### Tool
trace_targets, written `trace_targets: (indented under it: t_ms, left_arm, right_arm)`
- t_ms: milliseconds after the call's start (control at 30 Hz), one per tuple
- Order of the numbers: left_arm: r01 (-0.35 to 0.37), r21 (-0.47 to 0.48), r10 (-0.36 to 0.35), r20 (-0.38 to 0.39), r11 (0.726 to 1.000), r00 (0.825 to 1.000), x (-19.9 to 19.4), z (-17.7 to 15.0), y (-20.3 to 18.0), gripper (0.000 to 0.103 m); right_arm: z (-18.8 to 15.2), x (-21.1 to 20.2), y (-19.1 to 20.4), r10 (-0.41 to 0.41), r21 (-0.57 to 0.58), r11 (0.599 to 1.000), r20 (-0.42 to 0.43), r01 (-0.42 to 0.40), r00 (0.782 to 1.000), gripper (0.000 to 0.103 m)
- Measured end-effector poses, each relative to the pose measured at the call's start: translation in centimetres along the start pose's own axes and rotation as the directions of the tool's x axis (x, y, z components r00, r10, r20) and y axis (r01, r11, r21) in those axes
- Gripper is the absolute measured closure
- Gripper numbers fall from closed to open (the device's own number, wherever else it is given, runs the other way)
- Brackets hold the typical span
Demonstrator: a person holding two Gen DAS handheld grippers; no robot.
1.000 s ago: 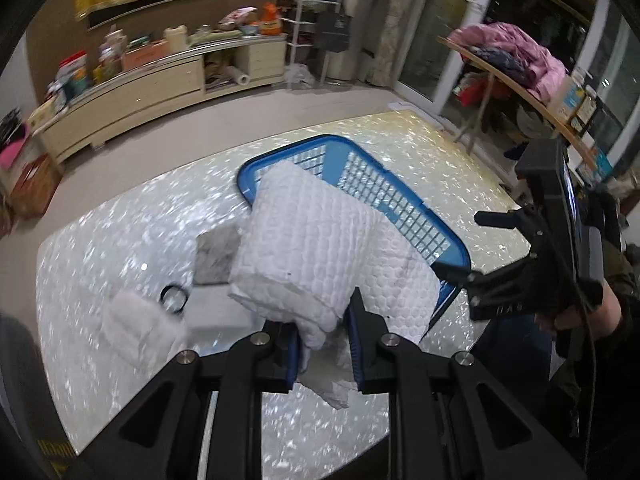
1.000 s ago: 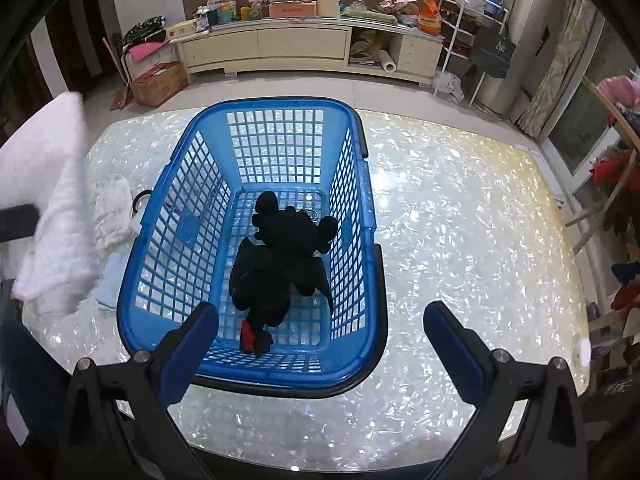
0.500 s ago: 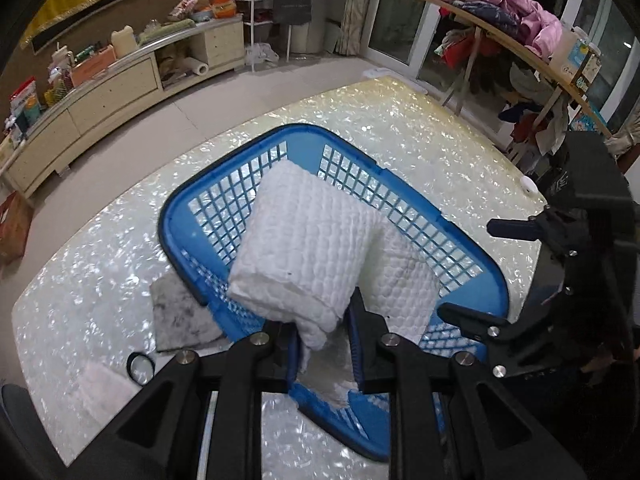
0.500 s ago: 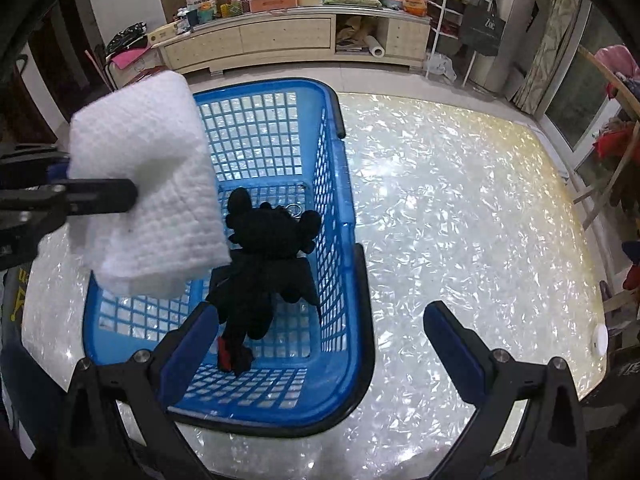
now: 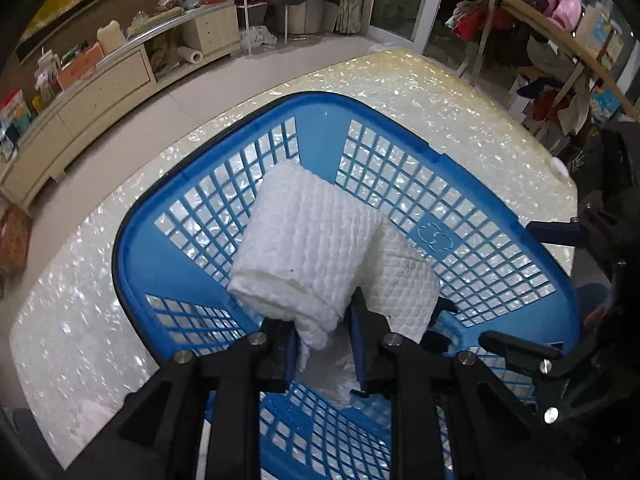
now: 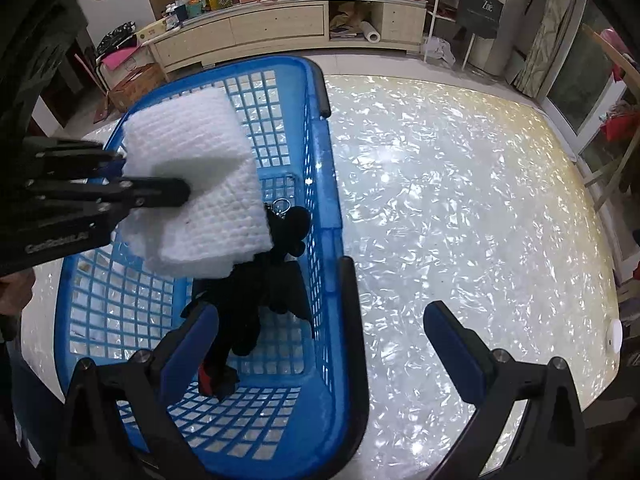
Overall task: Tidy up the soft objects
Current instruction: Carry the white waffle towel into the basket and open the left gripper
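Note:
My left gripper is shut on a folded white quilted cloth and holds it over the inside of the blue plastic basket. In the right wrist view the same cloth hangs from the left gripper above a black plush toy that lies in the basket. My right gripper is open and empty, straddling the basket's near right rim. The plush is hidden behind the cloth in the left wrist view.
The basket stands on a shiny pearl-white table. A small white round object lies at the table's right edge. A white soft item lies on the table left of the basket. A low cabinet stands beyond.
My left gripper has carried the white cloth from beside the basket to over its inside. The right gripper has shifted right along the basket rim and stays open.

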State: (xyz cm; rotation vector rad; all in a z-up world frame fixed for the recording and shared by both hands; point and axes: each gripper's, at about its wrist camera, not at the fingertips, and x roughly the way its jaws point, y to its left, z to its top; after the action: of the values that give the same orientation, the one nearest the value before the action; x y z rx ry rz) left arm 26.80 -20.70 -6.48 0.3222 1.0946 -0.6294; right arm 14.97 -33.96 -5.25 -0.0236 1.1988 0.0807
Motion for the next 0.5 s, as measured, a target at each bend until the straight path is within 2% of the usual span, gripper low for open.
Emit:
trace_targets:
  t_ms: [33, 100, 233, 500]
  left_arm:
    - [-0.009, 0.004, 0.009, -0.008, 1.000, 1.000, 0.0, 0.1, -0.2, 0.074]
    - [-0.049, 0.011, 0.049, -0.010, 0.999, 0.999, 0.0, 0.3, -0.2, 0.052]
    - [-0.080, 0.008, 0.080, 0.013, 0.997, 0.997, -1.3, -0.1, 0.3, 0.038]
    - [-0.095, -0.039, 0.098, 0.072, 0.995, 0.993, -6.6, -2.6, 1.2, 0.031]
  right_arm:
    - [0.0, 0.1, 0.1, 0.004, 0.000, 1.000, -0.003, -0.004, 1.000, 0.000]
    - [-0.2, 0.2, 0.2, 0.007, -0.001, 1.000, -0.010, -0.007, 1.000, 0.000]
    - [-0.5, -0.2, 0.1, 0.010, -0.001, 1.000, -0.013, -0.010, 1.000, 0.000]
    - [-0.8, -2.6, 1.2, 0.008, -0.007, 1.000, 0.021, -0.008, 1.000, 0.000]
